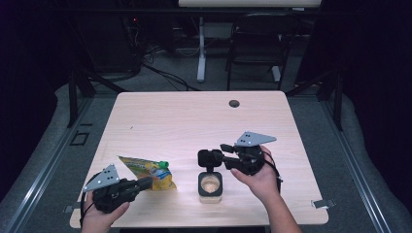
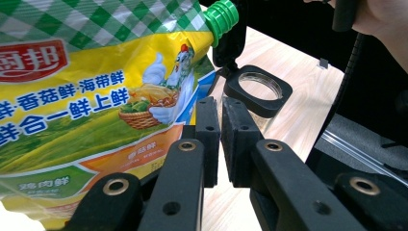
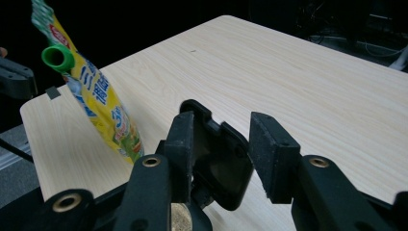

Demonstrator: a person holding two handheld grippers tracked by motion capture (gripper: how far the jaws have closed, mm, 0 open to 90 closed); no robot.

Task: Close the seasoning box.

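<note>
A yellow seasoning pouch (image 1: 148,172) with a green cap (image 1: 163,164) is at the front left of the wooden table (image 1: 194,116). My left gripper (image 1: 145,183) is shut on its lower edge. In the left gripper view the pouch (image 2: 96,96) sits left of the closed jaws of the left gripper (image 2: 221,137). A clear jar (image 1: 210,187) with a black flip lid (image 1: 210,158) stands open at the front middle. My right gripper (image 1: 218,158) is open around the raised lid (image 3: 219,163). The right gripper (image 3: 223,125) has its left jaw against the lid. The pouch (image 3: 103,106) stands tilted beyond.
A round cable hole (image 1: 234,103) sits at the table's far edge. A chair (image 1: 257,43) and a desk leg (image 1: 200,48) stand beyond the table. Small tape marks (image 1: 323,204) lie at the front corners. The far half of the tabletop is bare wood.
</note>
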